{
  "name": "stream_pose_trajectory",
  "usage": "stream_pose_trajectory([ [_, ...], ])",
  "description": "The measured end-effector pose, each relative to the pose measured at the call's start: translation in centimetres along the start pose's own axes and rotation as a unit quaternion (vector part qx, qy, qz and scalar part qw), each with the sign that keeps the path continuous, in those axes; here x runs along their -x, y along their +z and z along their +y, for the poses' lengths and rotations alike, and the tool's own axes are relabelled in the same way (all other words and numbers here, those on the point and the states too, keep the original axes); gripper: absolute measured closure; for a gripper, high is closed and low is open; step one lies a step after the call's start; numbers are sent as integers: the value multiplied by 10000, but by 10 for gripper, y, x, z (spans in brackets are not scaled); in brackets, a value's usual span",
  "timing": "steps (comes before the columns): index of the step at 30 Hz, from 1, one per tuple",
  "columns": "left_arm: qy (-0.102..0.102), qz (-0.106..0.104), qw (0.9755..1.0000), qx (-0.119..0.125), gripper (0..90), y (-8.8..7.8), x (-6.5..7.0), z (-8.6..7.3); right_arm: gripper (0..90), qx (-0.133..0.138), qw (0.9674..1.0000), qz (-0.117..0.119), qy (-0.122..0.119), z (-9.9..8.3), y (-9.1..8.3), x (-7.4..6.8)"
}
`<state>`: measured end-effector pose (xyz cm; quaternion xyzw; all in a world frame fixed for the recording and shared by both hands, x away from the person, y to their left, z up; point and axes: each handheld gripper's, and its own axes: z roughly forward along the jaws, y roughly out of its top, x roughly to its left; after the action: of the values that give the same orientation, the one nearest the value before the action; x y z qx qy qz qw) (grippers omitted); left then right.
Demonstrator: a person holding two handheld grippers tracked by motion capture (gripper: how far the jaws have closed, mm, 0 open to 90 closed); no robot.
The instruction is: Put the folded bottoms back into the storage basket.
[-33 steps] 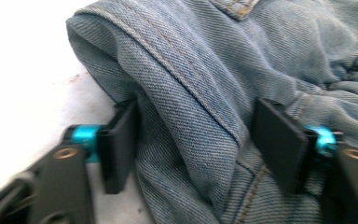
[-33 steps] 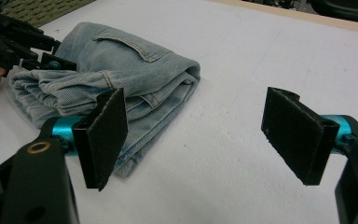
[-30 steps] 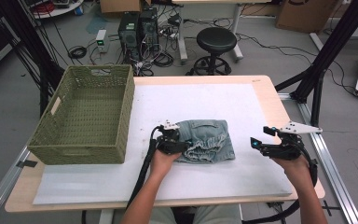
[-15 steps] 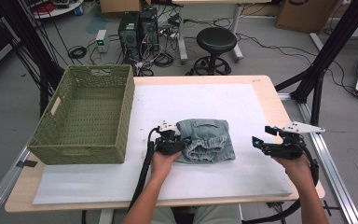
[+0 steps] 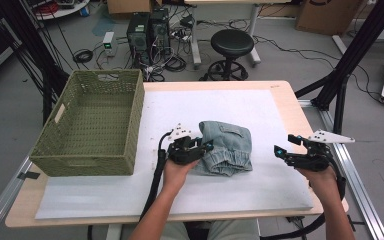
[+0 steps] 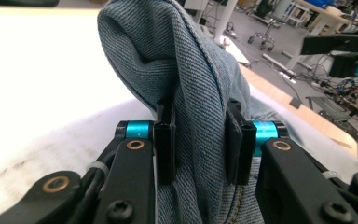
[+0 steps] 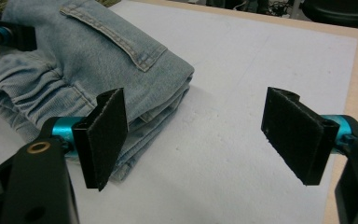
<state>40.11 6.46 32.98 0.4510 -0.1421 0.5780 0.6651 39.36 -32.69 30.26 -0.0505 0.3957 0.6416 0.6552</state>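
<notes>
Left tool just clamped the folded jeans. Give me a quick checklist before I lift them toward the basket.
1. Left tool gripping jeans: ok, jaws have just been closing and denim is pinched between the pads.
2. Grip takes all folded layers: cannot tell.
3. Right tool free: ok, open, off the jeans.
4. Basket has room: ok, nothing inside.
5. Path to basket: ok, bare white mat.

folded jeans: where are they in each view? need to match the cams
High view: folded jeans at table centre on the white mat, left gripper at their left edge.
Left gripper view: denim fills the centre, pinched between the two pads.
Right gripper view: upper left, pocket seam up, beside the open right gripper.
Shared landmark: the white mat under the jeans.
</notes>
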Motion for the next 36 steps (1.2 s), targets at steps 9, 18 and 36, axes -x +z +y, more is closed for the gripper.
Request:
stream_pose_trajectory([
  [9, 296, -164, 9992, 221, 696, -7, 16, 21, 231, 59, 10000, -19, 12, 0, -3, 2],
  [18, 502, -203, 9974, 473, 697, -27, 19, 44, 231, 63, 10000, -22, 22, 0, -3, 2],
  [36, 699, -12, 9932, 931, 697, -78, 8, 89, 231, 81, 10000, -27, 28, 0, -4, 2],
])
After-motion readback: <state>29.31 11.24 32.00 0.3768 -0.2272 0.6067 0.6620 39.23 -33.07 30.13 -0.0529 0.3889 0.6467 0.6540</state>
